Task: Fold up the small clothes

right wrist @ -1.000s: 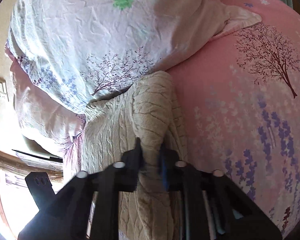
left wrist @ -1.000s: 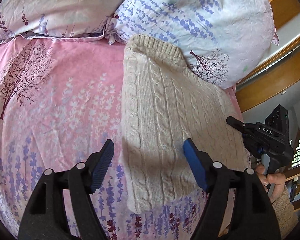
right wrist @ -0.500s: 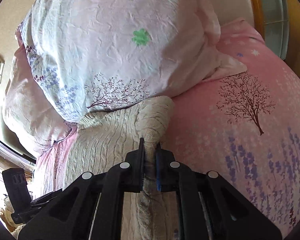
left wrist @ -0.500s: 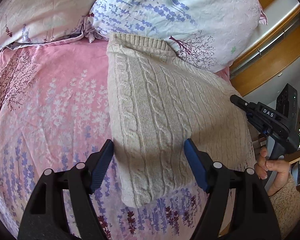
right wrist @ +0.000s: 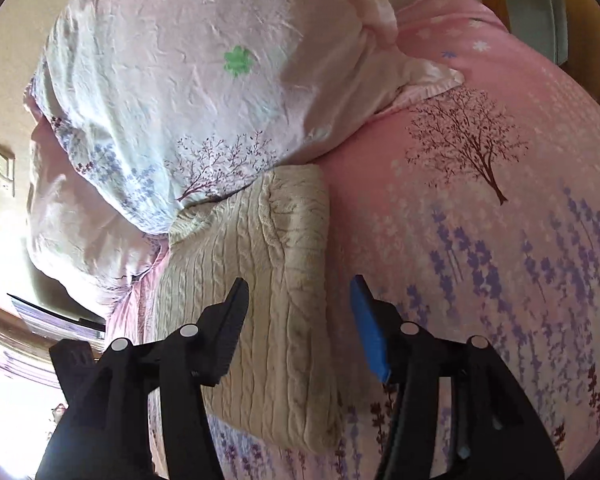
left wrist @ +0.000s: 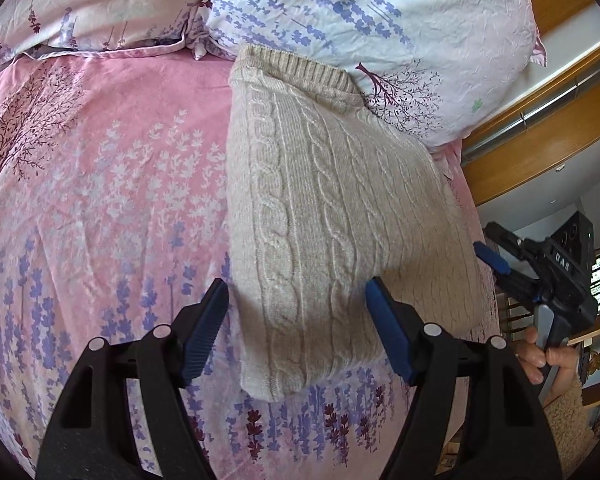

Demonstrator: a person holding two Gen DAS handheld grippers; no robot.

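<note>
My right gripper (right wrist: 300,320) is opening — its 2 blue-padded jaws stand apart over the near edge of the cream cable-knit sweater (right wrist: 268,300), the fabric lying below and between them with neither pad pressing on it. My left gripper (left wrist: 296,328) is closing a little, yet its jaws are wide apart too, straddling the sweater's near corner without touching it. From the left wrist view the right gripper (left wrist: 496,260) shows at the sweater's far side, one blue pad just beside the knit, with my hand (left wrist: 540,356) wrapped around its handle. The sweater (left wrist: 332,216) lies folded into a thick oblong on the pink bedsheet (left wrist: 100,184), which is printed with lavender sprigs and dark trees. Its ribbed end touches the big pale pillow (left wrist: 380,20) at the head of the bed — a second pillow (left wrist: 92,0) lies beside that one. In the right wrist view the same pale pillow (right wrist: 204,80) rises over the sweater's far end.
</note>
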